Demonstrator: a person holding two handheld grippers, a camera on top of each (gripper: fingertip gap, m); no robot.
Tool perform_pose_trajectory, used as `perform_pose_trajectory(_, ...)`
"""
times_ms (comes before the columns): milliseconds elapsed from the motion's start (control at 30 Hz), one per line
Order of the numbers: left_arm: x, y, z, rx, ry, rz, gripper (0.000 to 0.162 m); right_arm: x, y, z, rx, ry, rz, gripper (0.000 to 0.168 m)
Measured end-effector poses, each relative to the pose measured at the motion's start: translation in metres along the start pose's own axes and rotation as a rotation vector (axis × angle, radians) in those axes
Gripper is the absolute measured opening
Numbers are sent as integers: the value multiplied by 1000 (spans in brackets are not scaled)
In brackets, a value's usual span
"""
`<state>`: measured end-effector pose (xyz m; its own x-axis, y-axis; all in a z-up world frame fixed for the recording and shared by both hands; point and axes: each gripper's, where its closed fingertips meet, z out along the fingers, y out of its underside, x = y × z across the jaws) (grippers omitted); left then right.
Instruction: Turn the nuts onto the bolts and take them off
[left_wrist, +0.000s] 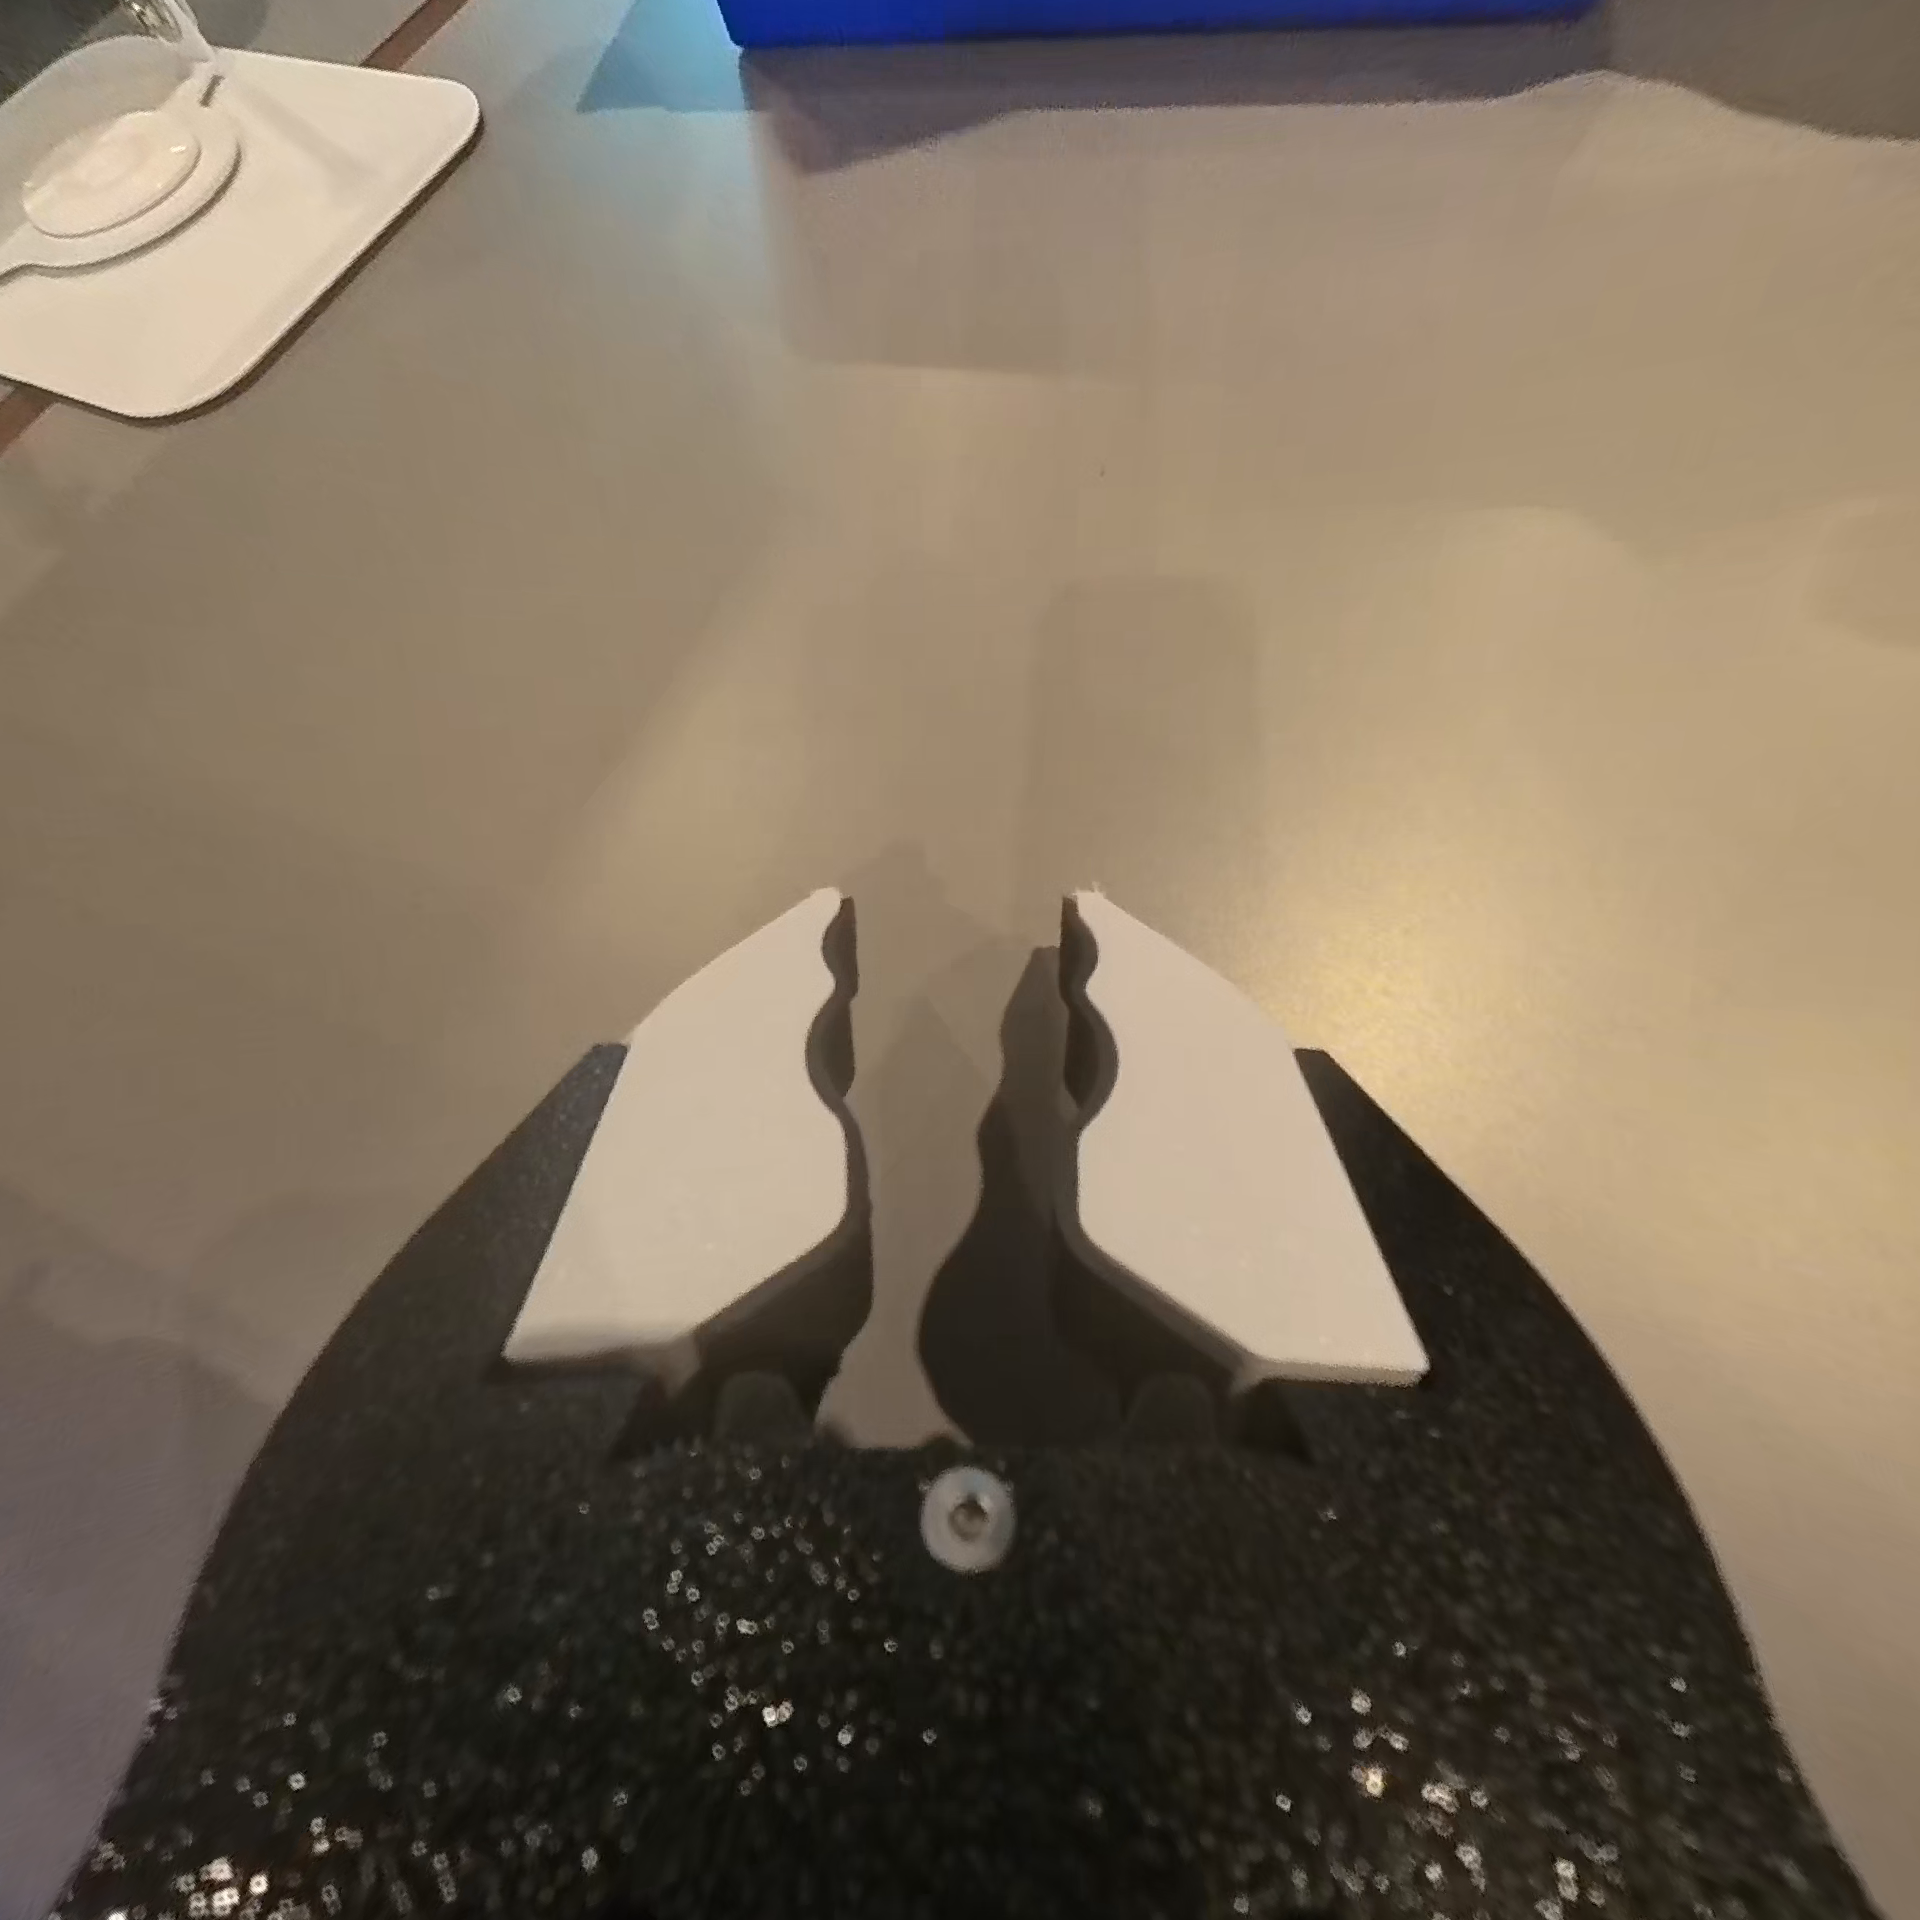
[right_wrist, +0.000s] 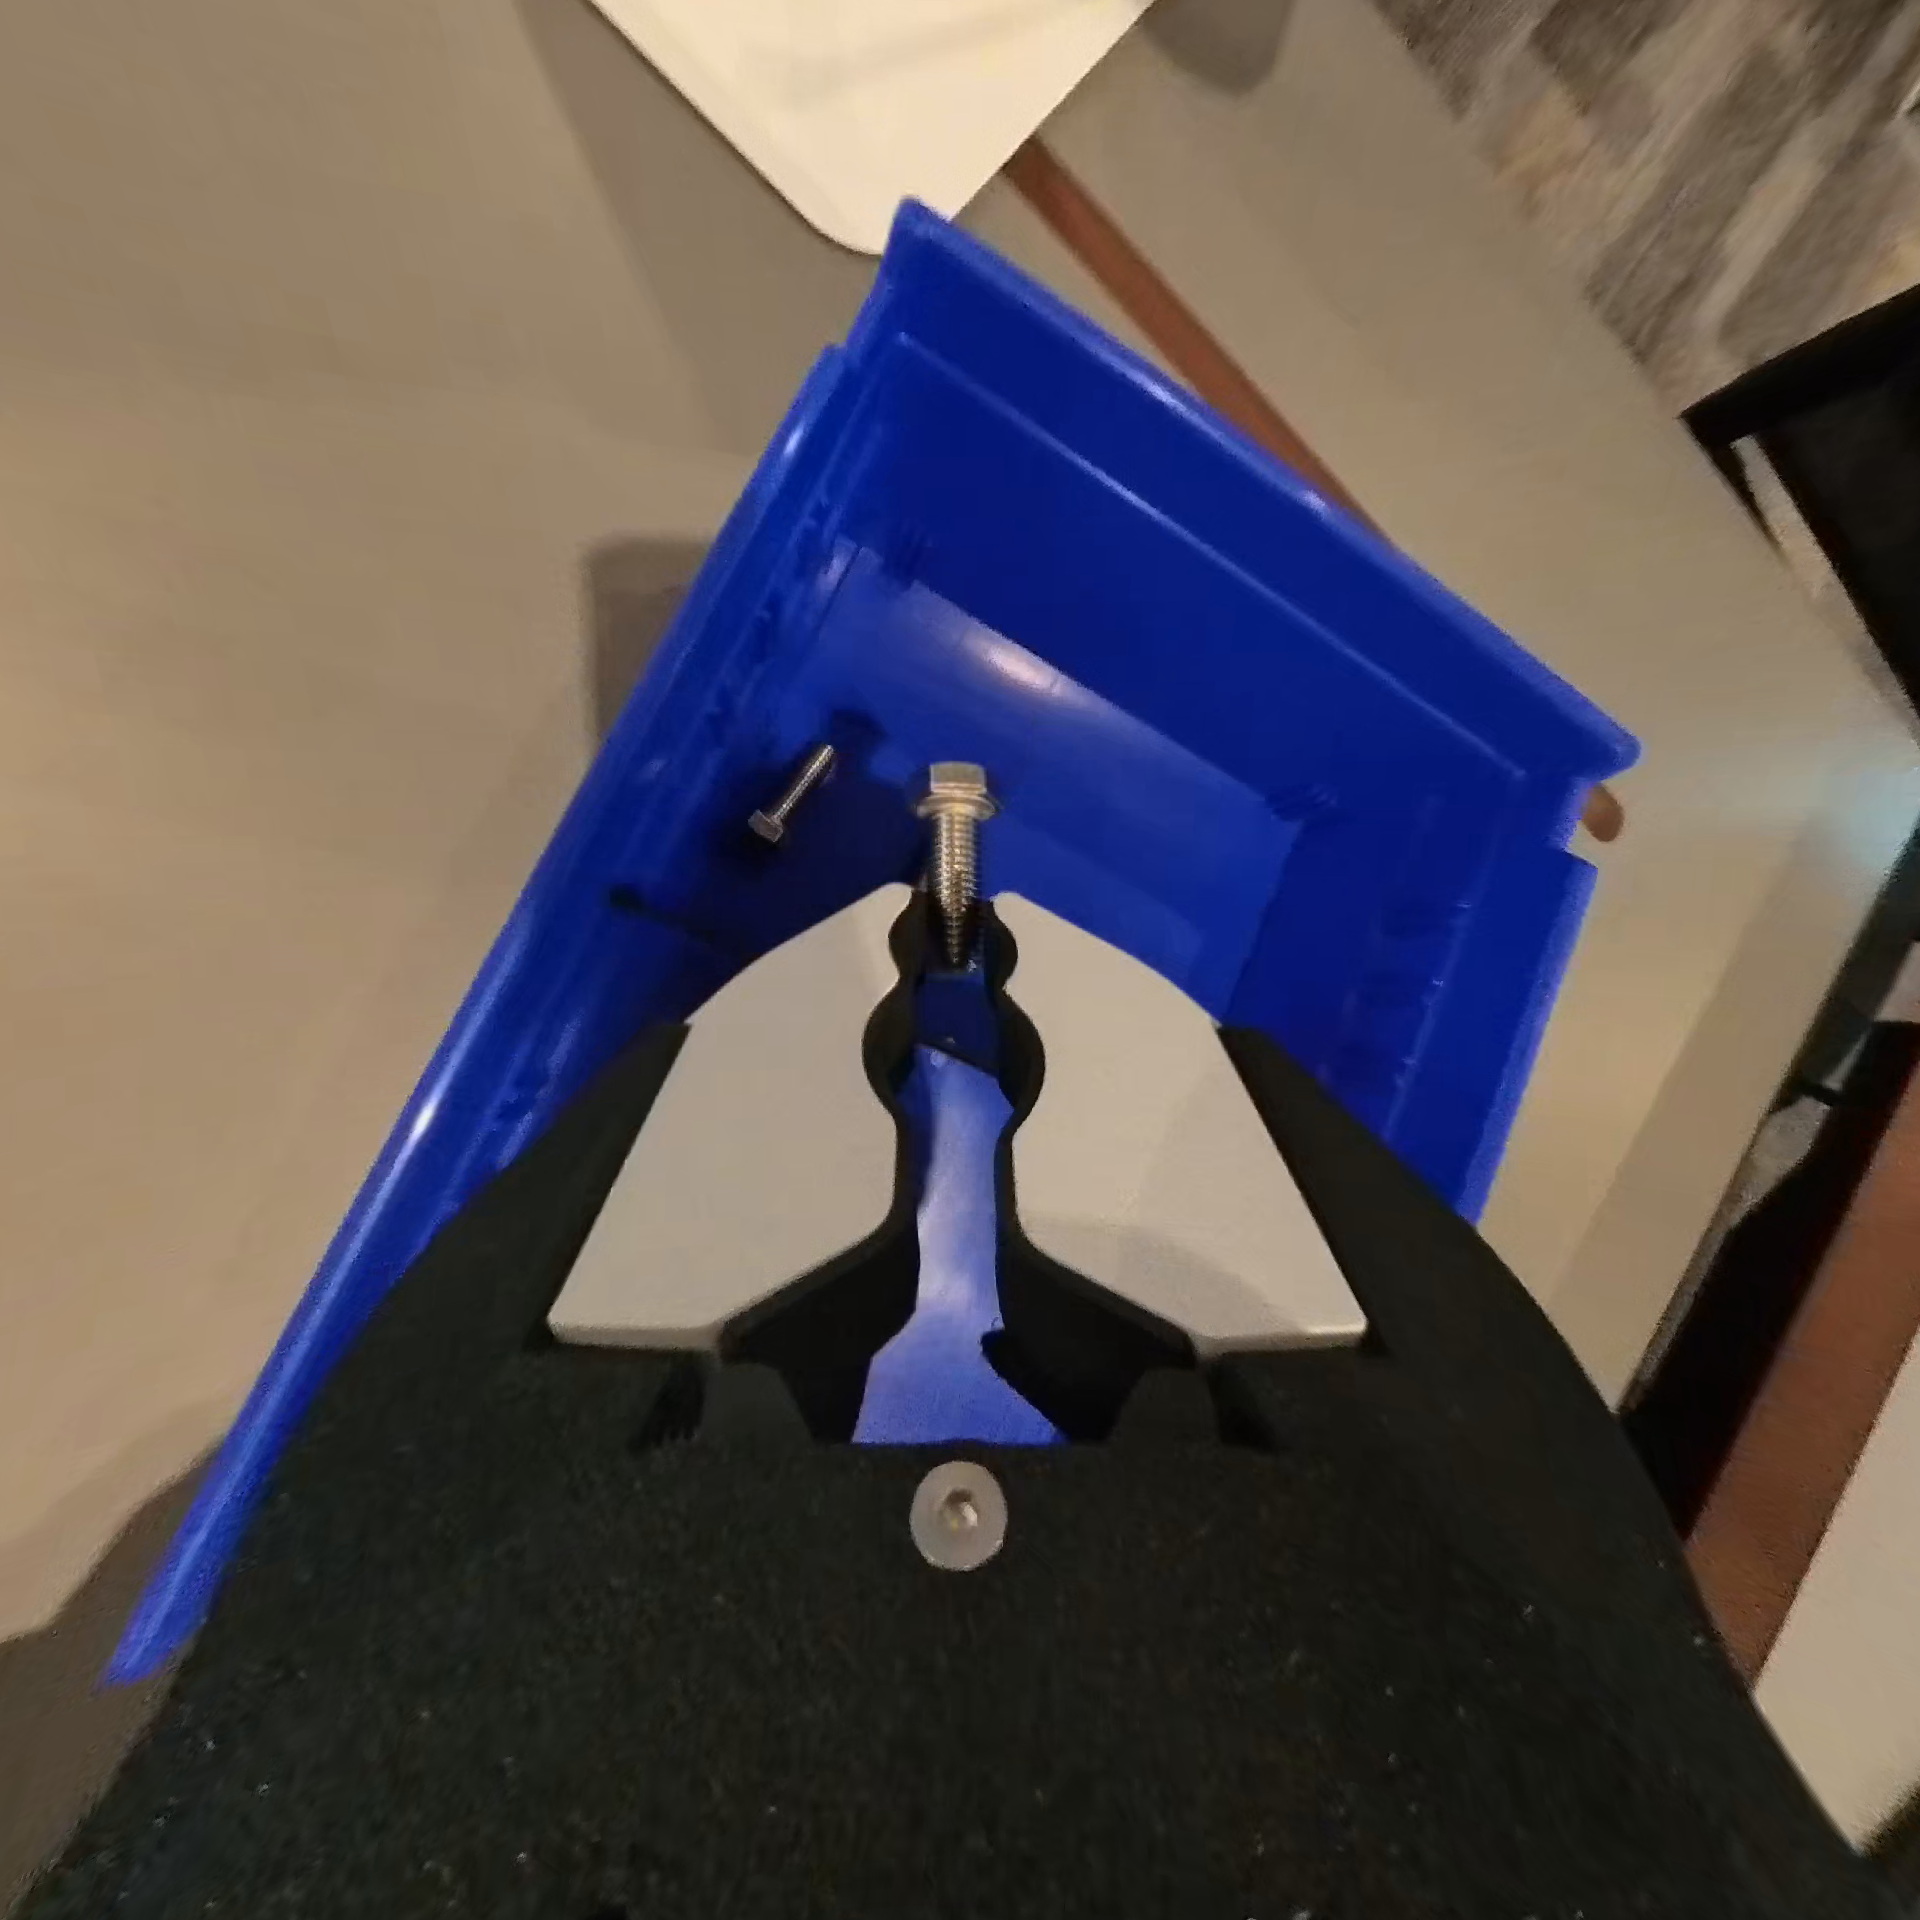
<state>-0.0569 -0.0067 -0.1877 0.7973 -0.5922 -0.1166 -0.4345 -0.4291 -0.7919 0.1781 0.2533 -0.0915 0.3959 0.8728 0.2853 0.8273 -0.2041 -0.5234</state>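
Two claws are mine: my right gripper (right_wrist: 951, 914) pinches a silver bolt (right_wrist: 948, 831) by its threads, mid-frame over the blue bin (right_wrist: 1195, 665). My left gripper (left_wrist: 961, 914) is spread partway, holding nothing above the table (left_wrist: 1039, 468).

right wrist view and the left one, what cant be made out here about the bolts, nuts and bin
- Held bolt, right wrist view: its tip is hidden between the right gripper's jaws.
- Nuts: none can be made out in either view; much of the blue bin's floor is covered by the gripper body.
- Small bolt: too small to read its thread.
- Left wrist view: the bin is cut off by the top edge.
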Motion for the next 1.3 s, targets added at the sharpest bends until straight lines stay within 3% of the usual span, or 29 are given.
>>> perform_pose_trajectory(33,1,0,0,-2,2,1,37,-1,1,5,-17,-13,-10,10)
perform_pose_trajectory(400,2,2,1,-7,12,1,37,-14,4,47,-183,-121,-35,10)
perform_pose_trajectory(633,2,2,1,-8,15,1,37,-10,-3,36,-167,-52,-37,10)
perform_pose_trajectory(767,0,2,1,-12,1,-3,37,-32,-44,-9,48,-7,-28,9)
perform_pose_trajectory(933,-2,2,1,-12,-9,-17,37,-147,-98,-53,417,-215,-99,8)
perform_pose_trajectory(1100,-3,2,1,-11,-12,-19,36,-242,-104,-28,571,-343,-141,9)
perform_pose_trajectory(1300,-3,2,1,-7,-7,-24,36,-265,-101,10,727,-308,-38,8)
